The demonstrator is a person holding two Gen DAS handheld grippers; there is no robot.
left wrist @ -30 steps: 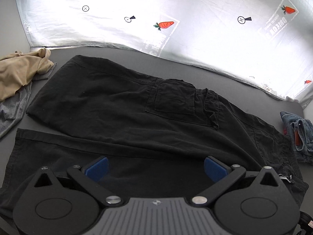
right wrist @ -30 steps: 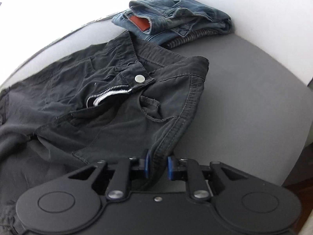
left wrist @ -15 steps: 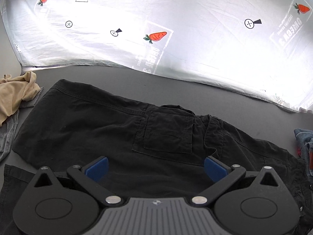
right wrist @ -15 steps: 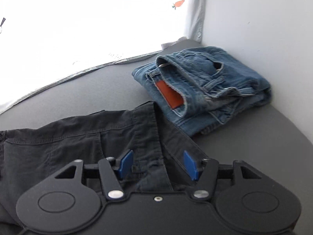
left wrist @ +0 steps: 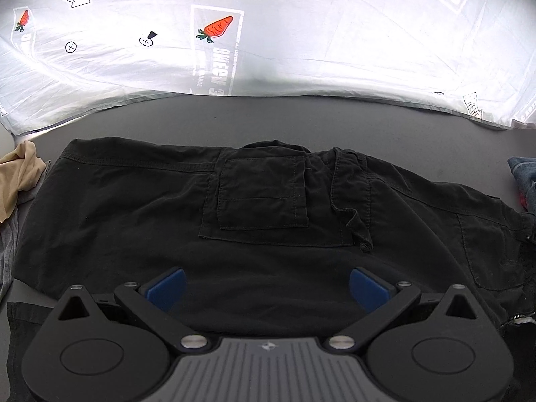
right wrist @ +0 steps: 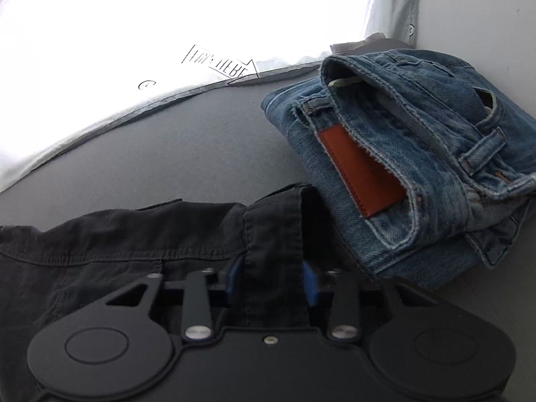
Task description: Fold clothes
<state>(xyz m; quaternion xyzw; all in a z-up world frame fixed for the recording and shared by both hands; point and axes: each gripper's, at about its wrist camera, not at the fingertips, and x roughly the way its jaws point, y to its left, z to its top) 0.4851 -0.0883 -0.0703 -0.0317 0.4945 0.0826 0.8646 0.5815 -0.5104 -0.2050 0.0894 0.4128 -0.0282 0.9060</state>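
Black cargo trousers (left wrist: 268,207) lie spread on the grey surface (left wrist: 301,117), a patch pocket facing up. My left gripper (left wrist: 268,284) is open and hovers over the trousers' near part, holding nothing. In the right wrist view the trousers' waistband end (right wrist: 274,227) lies between the fingers of my right gripper (right wrist: 271,281). The blue pads (right wrist: 309,284) stand apart on either side of the cloth and do not pinch it.
Folded blue jeans (right wrist: 402,167) with a brown leather patch lie right beside the waistband, against the white wall; they also show in the left wrist view (left wrist: 522,181). A beige garment (left wrist: 16,174) lies at the left edge. A white printed sheet (left wrist: 268,33) hangs behind.
My right gripper was shut on the waistband, moved it toward the jeans and opened. The left gripper moved forward over the trousers and stayed open.
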